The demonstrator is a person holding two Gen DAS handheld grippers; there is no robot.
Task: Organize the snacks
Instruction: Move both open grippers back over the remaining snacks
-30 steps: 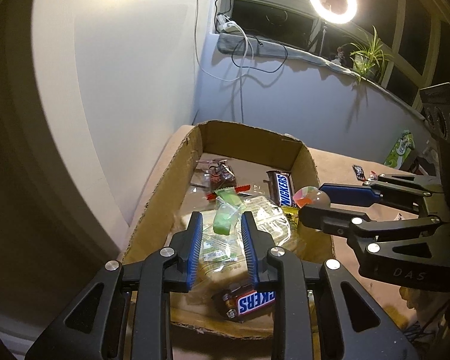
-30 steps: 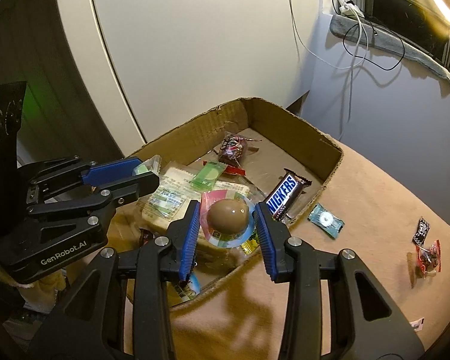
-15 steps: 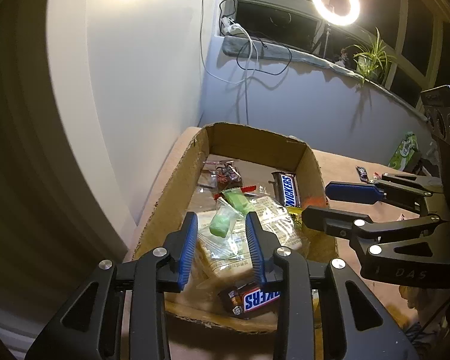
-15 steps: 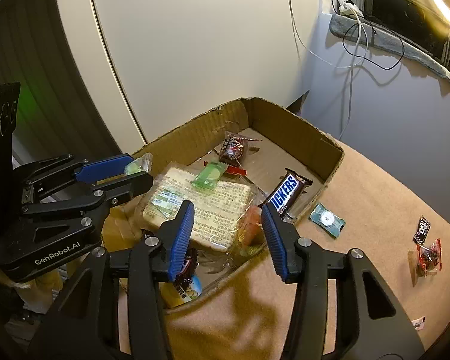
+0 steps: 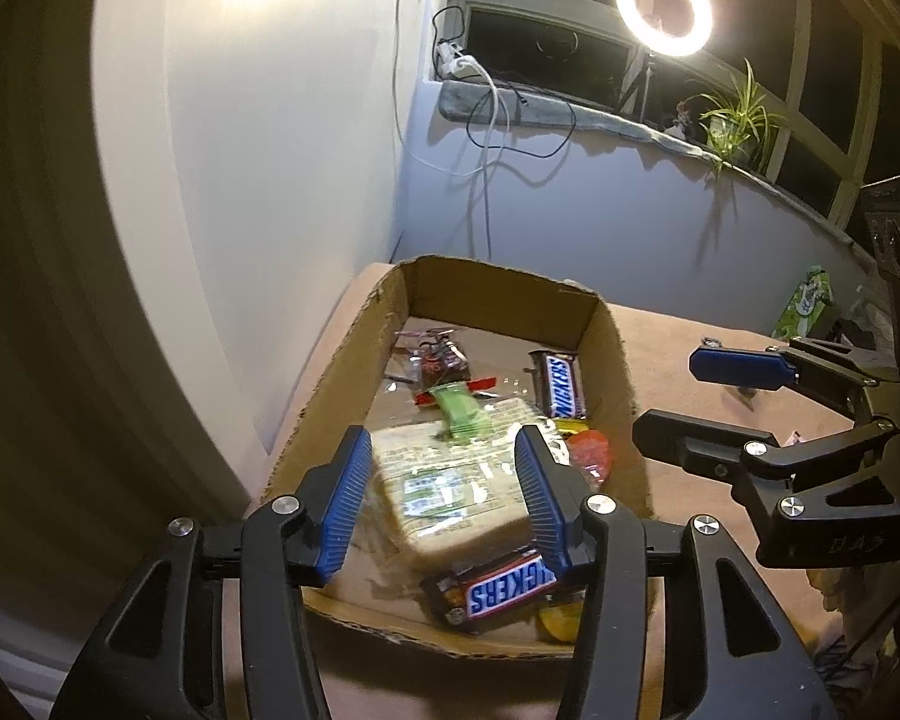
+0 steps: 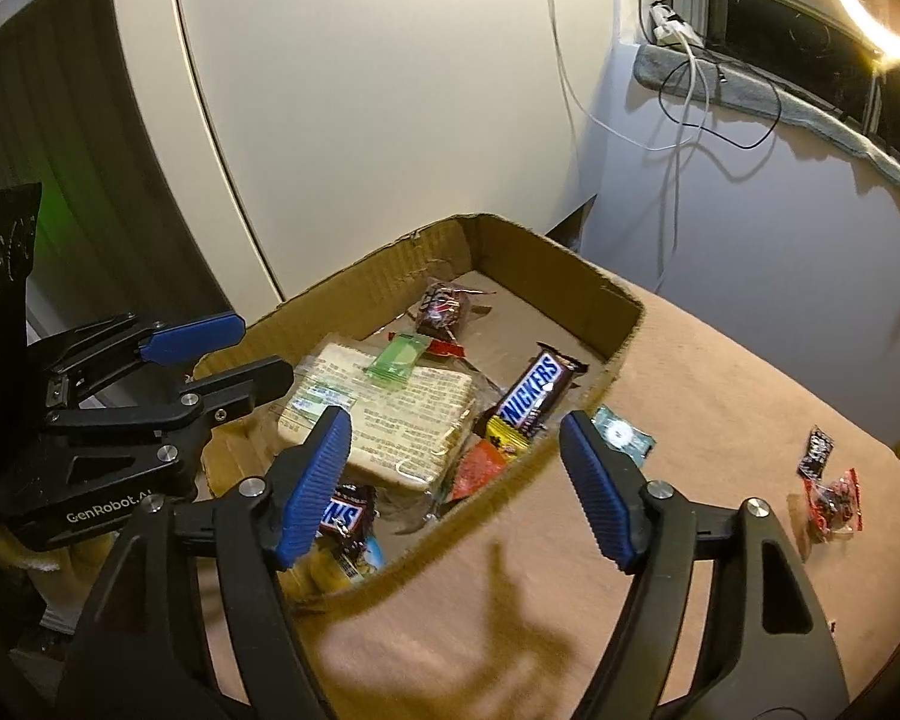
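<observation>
Both grippers hanging over the snack box, jaws opening, nothing in them

Left gripper (image 5: 444,501) and right gripper (image 6: 453,480) are spreading apart over the cardboard box (image 6: 546,252), snacks piling inside; loose candies (image 6: 834,498) are sitting far right, so a sloppy reach risks catching the box wall.

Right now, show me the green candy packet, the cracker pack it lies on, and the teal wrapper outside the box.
green candy packet (image 6: 397,360): right wrist view, middle of wrapper.
cracker pack (image 6: 414,420): right wrist view, printed top face.
teal wrapper (image 6: 621,435): right wrist view, centre.
</observation>
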